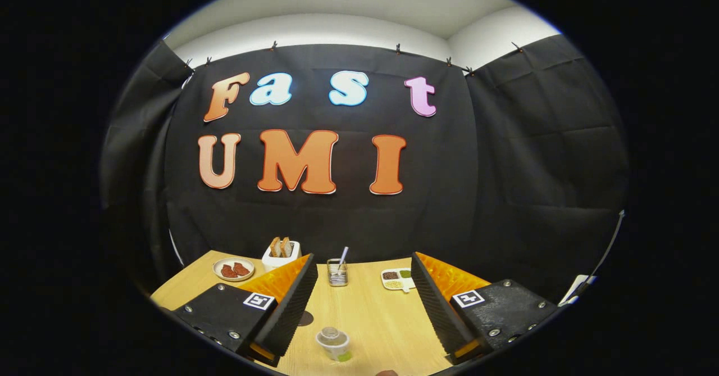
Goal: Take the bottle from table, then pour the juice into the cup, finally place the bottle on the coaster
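**Bottle low between the spread fingers, approach still to be made**

The gripper point(359, 314) is held wide, its 2 fingers well apart and nothing gripped. The bottle point(332, 343) is seen from above, standing upright on the table point(365, 314), between the fingers and nearer the left one, close under the camera. Its long axis is judged vertical, so a lowering of the gripper around it seems called for. A dark round disc, possibly the coaster point(304, 318), lies just beside the left finger. The cup cannot be told for certain. Beyond the fingers stand a metal holder point(337, 272) with a straw, a toaster point(281, 254), a plate point(233, 269) and a divided dish point(397, 279); none blocks the way.
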A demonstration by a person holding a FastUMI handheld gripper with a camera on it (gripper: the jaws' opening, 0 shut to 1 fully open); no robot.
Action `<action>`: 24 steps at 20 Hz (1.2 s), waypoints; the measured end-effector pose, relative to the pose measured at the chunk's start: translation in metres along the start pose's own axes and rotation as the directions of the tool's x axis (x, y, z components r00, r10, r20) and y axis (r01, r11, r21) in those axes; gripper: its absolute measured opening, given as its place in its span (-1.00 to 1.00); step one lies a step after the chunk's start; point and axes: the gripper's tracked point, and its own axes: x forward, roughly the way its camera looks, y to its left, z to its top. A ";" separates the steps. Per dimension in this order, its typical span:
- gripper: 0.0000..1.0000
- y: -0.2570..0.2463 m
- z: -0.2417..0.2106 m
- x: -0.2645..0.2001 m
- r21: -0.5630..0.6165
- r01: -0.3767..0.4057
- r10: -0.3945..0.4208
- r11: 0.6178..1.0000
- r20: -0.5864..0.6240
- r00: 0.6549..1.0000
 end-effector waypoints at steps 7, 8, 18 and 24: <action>0.99 0.038 -0.090 -0.007 -0.101 -0.079 0.070 0.992 -0.087 0.994; 0.99 0.039 -0.103 -0.008 -0.109 -0.081 0.070 0.991 -0.099 0.993; 1.00 0.043 -0.227 -0.013 -0.122 -0.110 0.073 0.986 -0.275 0.959; 1.00 0.040 -0.286 0.009 -0.058 -0.114 0.084 0.992 -0.375 0.923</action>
